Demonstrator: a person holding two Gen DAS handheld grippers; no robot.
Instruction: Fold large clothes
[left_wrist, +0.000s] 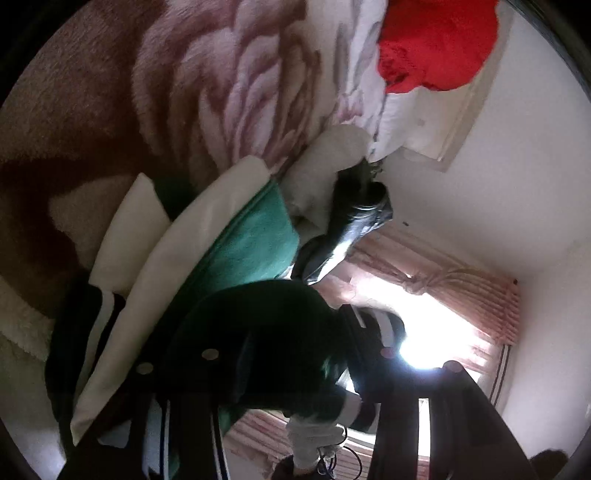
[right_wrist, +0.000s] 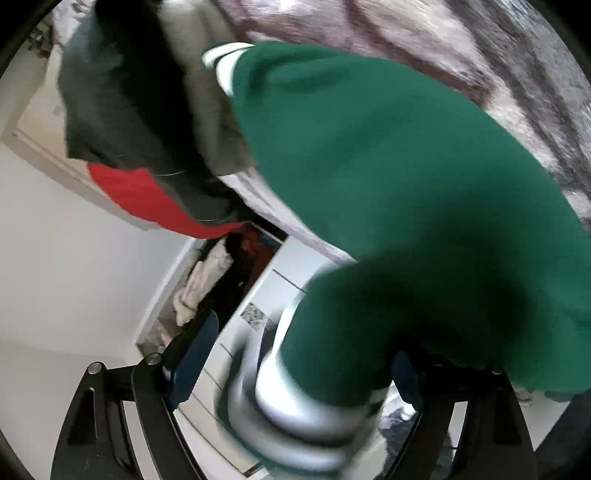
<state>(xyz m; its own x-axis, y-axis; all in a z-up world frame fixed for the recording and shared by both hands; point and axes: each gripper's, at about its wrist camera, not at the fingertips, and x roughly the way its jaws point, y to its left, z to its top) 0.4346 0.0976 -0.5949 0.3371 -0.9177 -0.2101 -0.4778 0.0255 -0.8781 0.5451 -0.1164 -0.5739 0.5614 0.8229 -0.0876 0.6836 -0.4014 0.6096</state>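
Observation:
A green jacket with cream sleeves and striped cuffs (left_wrist: 236, 236) hangs lifted over the flowered blanket (left_wrist: 207, 92). In the left wrist view its dark green body (left_wrist: 258, 332) drapes over my left gripper (left_wrist: 306, 417); the fingers are mostly buried in cloth, so the jaw state is unclear. In the right wrist view the green jacket (right_wrist: 388, 166) fills the frame and its blurred striped hem (right_wrist: 295, 406) hangs between the fingers of my right gripper (right_wrist: 295, 354), which stand wide apart. The left finger pad (right_wrist: 195, 354) is bare.
A red garment (left_wrist: 436, 44) lies on the bed's far corner, also in the right wrist view (right_wrist: 140, 195). A black bag (left_wrist: 354, 225), a bright window with pink curtains (left_wrist: 443, 325), white walls and an open wardrobe (right_wrist: 221, 273) surround the bed.

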